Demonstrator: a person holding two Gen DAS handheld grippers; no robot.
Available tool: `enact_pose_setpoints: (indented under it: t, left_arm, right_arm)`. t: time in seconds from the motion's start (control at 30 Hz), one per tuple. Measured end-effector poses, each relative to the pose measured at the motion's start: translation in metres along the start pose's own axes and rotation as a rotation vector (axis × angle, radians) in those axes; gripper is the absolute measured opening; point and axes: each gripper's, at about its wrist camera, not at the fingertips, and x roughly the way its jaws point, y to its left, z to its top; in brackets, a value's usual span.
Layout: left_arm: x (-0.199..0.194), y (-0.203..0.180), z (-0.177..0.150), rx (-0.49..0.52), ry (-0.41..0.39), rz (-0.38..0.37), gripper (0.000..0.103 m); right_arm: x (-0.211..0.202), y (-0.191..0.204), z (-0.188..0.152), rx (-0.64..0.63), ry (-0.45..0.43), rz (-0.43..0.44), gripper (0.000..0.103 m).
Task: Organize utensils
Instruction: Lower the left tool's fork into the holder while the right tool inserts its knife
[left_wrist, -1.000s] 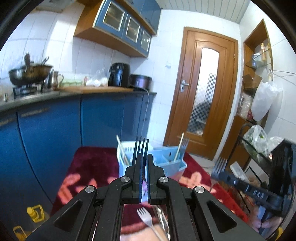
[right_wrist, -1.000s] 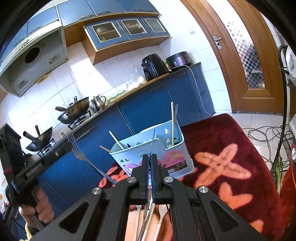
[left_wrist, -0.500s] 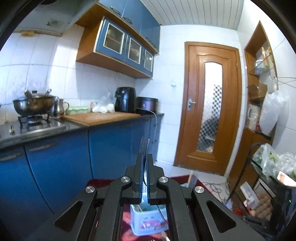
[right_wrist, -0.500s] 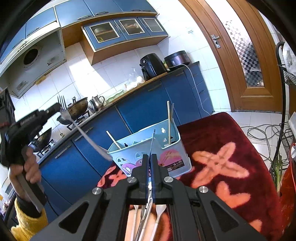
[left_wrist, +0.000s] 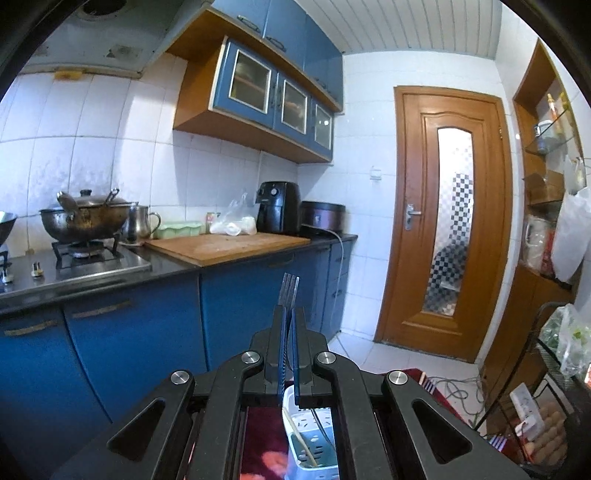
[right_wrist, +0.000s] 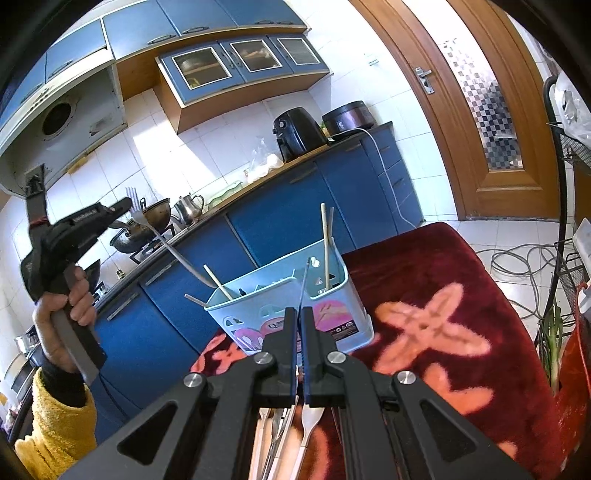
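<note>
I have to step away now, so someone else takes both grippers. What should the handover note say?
Left gripper: shut on a fork, held high, handle slanting toward the caddy.
Right gripper: shut on a thin metal utensil, tip near the caddy.
Caddy on the red cloth already holds chopsticks.
Left: drop both in, then sort the utensils lying under the right gripper.

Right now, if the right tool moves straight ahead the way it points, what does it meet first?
Probably the light blue utensil basket right ahead of the right tool, which is shut on a thin metal utensil; how far it stands is unclear.
</note>
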Motion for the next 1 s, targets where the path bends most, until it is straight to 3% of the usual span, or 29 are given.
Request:
enact_pose_setpoints:
  t: [0.67, 1.0]
  left_arm:
    - [0.059, -0.013, -0.065, 0.036, 0.175, -0.010, 0.002]
    - [0.071, -0.019, -0.094, 0.048, 0.264, -0.025, 0.003]
  right_arm:
    - [0.012, -0.007, 0.005, 0.005, 0.019, -0.016, 0.003]
    - [0.013, 0.002, 0.030, -0.037, -0.027, -0.036, 0.003]
